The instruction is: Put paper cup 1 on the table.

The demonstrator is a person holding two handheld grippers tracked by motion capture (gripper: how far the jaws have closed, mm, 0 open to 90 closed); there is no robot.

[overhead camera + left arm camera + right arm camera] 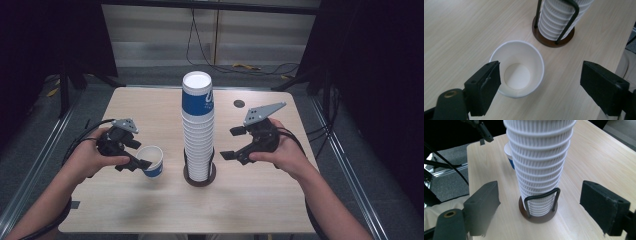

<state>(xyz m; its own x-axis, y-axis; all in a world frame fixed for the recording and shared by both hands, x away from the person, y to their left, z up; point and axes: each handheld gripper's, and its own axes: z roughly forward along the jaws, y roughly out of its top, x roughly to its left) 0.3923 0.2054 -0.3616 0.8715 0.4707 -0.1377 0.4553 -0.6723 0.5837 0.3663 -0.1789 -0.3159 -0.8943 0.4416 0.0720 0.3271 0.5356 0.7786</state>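
Observation:
A tall stack of white ribbed paper cups (198, 125), the top one banded blue, stands in a dark wire holder (200, 177) at the table's middle. Left of it a single white cup with a blue band (152, 161) stands upright on the wood. My left gripper (140, 155) hovers over that cup; in the left gripper view the jaws (541, 67) stand wide apart, one above the cup's rim (517, 67), neither pressing it. My right gripper (230, 143) is open just right of the stack, and the stack (539, 157) rises ahead between its jaws (539, 186), untouched.
The light wooden table (150, 110) has a round dark grommet hole (239, 103) behind the stack on the right. Metal rails run along both sides of the table. Cables lie on the grey floor at the back. The single cup (510, 157) peeks from behind the stack.

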